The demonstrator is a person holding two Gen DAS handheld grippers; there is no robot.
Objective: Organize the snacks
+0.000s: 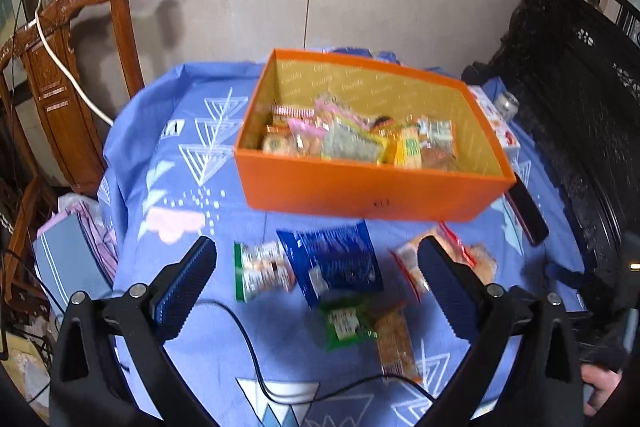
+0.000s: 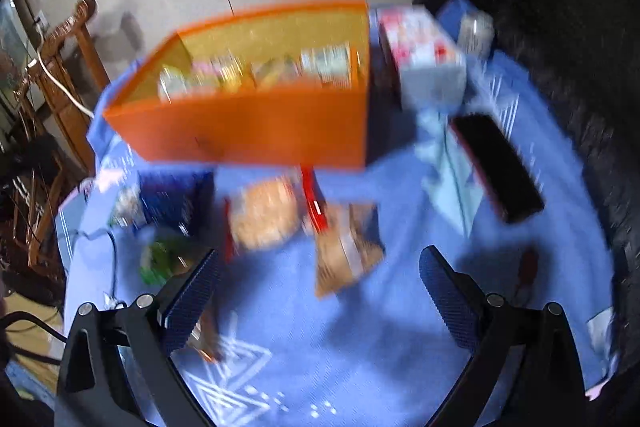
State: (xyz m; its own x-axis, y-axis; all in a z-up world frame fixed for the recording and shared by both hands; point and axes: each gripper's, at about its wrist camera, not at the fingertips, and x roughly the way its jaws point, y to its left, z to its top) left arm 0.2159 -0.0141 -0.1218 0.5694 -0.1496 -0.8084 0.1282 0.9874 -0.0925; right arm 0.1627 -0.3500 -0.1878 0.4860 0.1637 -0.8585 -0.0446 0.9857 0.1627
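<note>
An orange box [image 1: 372, 187] holding several snack packets stands at the back of the blue cloth; it also shows in the right wrist view [image 2: 256, 131]. In front of it lie a blue packet [image 1: 336, 263], a green-edged biscuit packet [image 1: 260, 267], a green packet [image 1: 344, 323], a brown cracker packet [image 1: 394, 343] and a red-edged bread packet [image 1: 472, 259]. My left gripper [image 1: 318, 287] is open above these, empty. My right gripper [image 2: 320, 291] is open and empty, near a brown packet [image 2: 348, 251] and the bread packet [image 2: 264, 215]. The right view is blurred.
A wooden chair [image 1: 60, 67] stands at the left, dark carved furniture [image 1: 580, 107] at the right. A black phone-like object [image 2: 496, 167], a white-red carton [image 2: 424, 55] and a can [image 2: 476, 31] lie right of the box. A black cable [image 1: 248, 339] crosses the cloth.
</note>
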